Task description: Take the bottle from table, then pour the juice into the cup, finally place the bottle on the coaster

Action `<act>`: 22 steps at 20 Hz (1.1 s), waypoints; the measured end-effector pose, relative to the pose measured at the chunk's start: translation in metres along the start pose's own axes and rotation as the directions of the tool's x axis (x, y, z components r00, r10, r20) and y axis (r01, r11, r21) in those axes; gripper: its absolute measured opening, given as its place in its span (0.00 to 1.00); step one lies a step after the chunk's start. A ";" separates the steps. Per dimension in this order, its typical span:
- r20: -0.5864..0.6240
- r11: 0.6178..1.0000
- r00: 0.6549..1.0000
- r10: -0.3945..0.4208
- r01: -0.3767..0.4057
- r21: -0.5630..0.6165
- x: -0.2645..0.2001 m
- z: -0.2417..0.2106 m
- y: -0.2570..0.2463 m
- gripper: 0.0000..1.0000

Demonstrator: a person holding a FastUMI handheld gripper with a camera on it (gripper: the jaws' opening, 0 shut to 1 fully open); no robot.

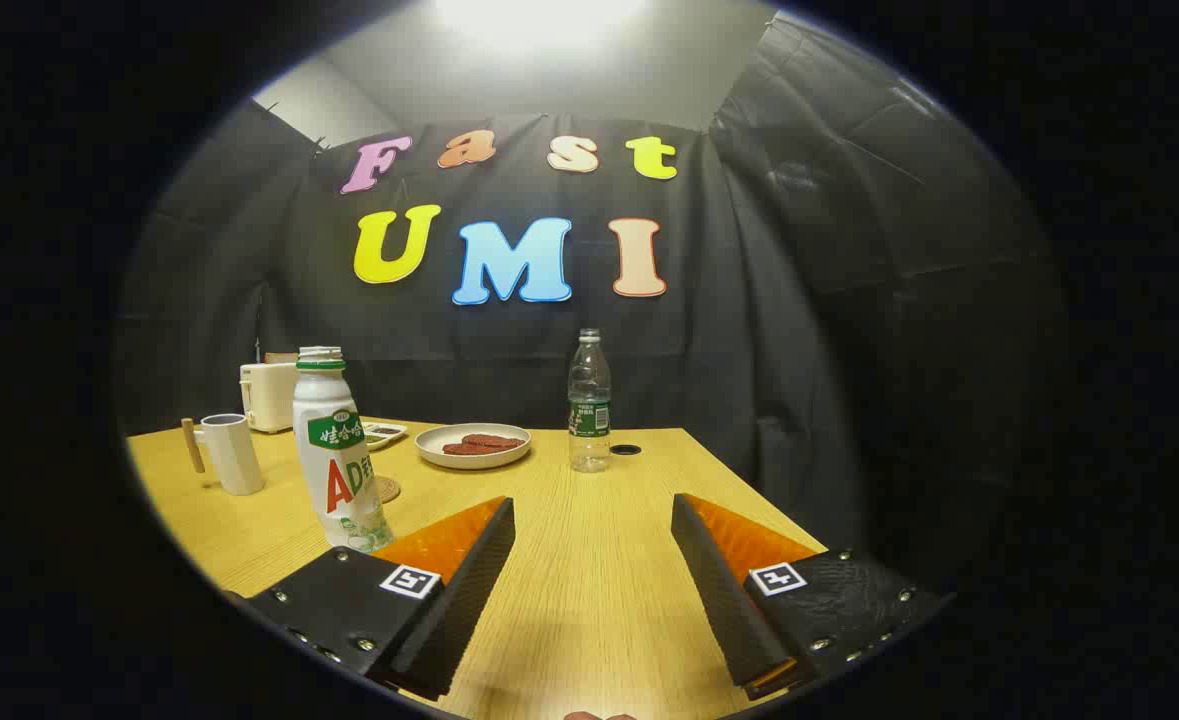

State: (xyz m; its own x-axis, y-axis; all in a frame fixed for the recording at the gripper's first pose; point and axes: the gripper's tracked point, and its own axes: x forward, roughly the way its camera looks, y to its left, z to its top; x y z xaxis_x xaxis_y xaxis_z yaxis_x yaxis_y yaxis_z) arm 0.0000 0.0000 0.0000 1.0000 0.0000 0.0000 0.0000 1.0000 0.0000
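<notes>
Above the bench's near edge, the tongs hang spread apart, gripping nothing. Just beyond the left finger stands the white bottle, the coaster behind it, the cup farther left.

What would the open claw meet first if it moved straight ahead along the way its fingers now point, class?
Probably the clear water bottle. The claw is open over bare table, and that bottle stands beyond the gap between its fingers. The white juice bottle stands off to the side. Depth is hard to judge.
</notes>
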 end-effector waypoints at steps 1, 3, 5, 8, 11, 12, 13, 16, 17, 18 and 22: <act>0.000 1.000 1.000 0.000 0.000 0.001 0.000 -0.001 0.000 0.97; -0.001 1.000 1.000 0.001 -0.001 0.000 0.000 0.000 0.000 0.97; 0.001 1.000 1.000 0.001 -0.001 -0.001 0.000 0.000 0.000 0.97; 0.000 1.000 1.000 0.000 0.000 -0.001 0.000 0.000 0.000 0.97; 0.000 1.000 1.000 0.000 0.000 -0.001 0.000 0.000 0.000 0.97; 0.002 1.000 1.000 0.000 0.000 0.000 0.000 0.000 0.000 0.97; 0.000 1.000 1.000 0.000 0.000 -0.001 0.000 -0.001 0.000 0.97; -0.001 1.000 1.000 -0.001 0.001 0.000 0.000 0.000 0.000 0.97; -0.001 1.000 1.000 -0.001 0.001 -0.001 0.000 -0.001 0.000 0.97; -0.002 1.000 1.000 0.001 -0.001 -0.001 0.000 0.000 0.000 0.97; -0.008 1.000 1.000 0.005 -0.005 0.002 0.001 -0.001 0.000 0.97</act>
State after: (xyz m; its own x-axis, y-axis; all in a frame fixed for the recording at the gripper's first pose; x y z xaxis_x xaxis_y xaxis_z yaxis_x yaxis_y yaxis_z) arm 0.0012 0.0003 -0.0011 1.0000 0.0048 -0.0082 -0.0047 1.0000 0.0018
